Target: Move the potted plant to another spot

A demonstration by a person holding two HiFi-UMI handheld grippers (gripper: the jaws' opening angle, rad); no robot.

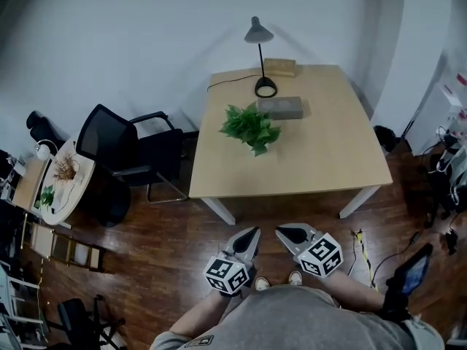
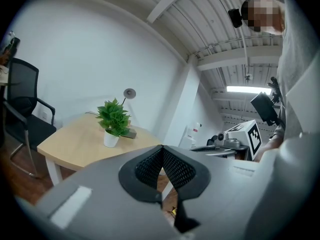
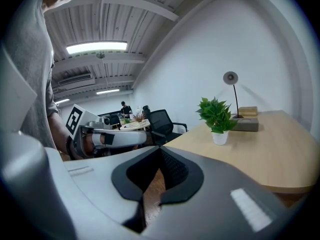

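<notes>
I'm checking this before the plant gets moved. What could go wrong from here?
The potted plant stands close beside the lamp and a grey block, so a reach might knock either. Its leaves overhang the white pot, so closing jaws may crush foliage instead of gripping the pot.

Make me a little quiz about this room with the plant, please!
1. True or false: the potted plant stands on the wooden table.
2. Which thing stands on the table behind the plant, seen from the head view?
A. a black desk lamp
B. a kettle
C. a teddy bear
3. Fill the gap: the jaws of the left gripper and the right gripper are both ____, with nothing between them.

Key:
1. True. It is near the middle of the table, far from both grippers.
2. A.
3. Shut.
</notes>
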